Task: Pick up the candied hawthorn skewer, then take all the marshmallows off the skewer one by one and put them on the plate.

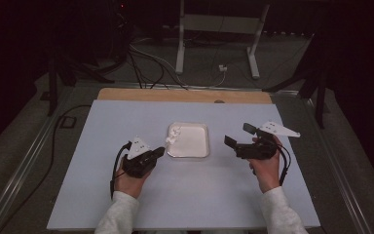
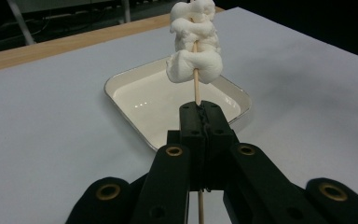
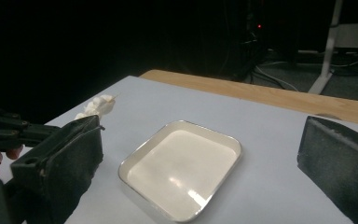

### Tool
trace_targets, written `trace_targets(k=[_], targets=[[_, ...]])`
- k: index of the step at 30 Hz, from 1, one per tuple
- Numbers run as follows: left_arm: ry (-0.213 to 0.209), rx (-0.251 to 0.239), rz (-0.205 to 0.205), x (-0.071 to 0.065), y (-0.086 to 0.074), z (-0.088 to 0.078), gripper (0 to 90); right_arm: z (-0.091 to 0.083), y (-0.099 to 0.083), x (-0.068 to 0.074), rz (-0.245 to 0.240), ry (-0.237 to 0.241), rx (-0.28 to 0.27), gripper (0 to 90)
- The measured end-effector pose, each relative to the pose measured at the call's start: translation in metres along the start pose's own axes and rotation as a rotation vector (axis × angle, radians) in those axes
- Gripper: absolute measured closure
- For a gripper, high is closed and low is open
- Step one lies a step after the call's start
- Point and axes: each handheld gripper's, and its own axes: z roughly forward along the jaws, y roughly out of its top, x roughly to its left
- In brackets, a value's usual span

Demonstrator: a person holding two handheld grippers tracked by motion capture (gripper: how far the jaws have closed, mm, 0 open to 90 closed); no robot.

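A thin wooden skewer [image 2: 196,93] carries lumpy white marshmallow-like pieces [image 2: 195,44] at its top. My left gripper [image 2: 200,112] is shut on the skewer's shaft and holds it over the left edge of a shallow white square tray [image 2: 149,100]. From above, the left gripper [image 1: 162,151] sits just left of the tray [image 1: 192,144], with the white pieces [image 1: 173,135] over its left rim. My right gripper [image 1: 238,135] hovers to the right of the tray, open, with nothing between its jaws. In the right gripper view the gripper [image 3: 200,135] frames the tray [image 3: 182,172], with the white pieces [image 3: 98,106] at far left.
The tray lies in the middle of a pale board [image 1: 190,195] whose wooden back edge [image 1: 185,95] shows behind it. Cables [image 1: 146,63] and a white stand frame [image 1: 219,29] are on the dark floor beyond the table.
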Motion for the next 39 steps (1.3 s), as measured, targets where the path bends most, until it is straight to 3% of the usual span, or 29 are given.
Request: trace_targets(k=[10, 18, 23, 39], targets=[[-0.009, -0.013, 0.016, -0.004, 0.000, 0.001, 90.0, 0.021, 0.010, 0.009, -0.028, 0.021, 0.033, 0.4], [-0.026, -0.023, 0.031, -0.010, 0.001, 0.003, 90.0, 0.039, 0.017, 0.024, -0.045, 0.065, 0.059, 0.4], [-0.037, -0.034, 0.039, -0.012, 0.001, 0.003, 90.0, 0.053, 0.020, 0.033, -0.027, 0.107, 0.082, 0.4], [-0.069, -0.080, 0.059, -0.015, 0.003, 0.000, 90.0, 0.075, 0.020, 0.045, 0.017, 0.158, 0.129, 0.4]])
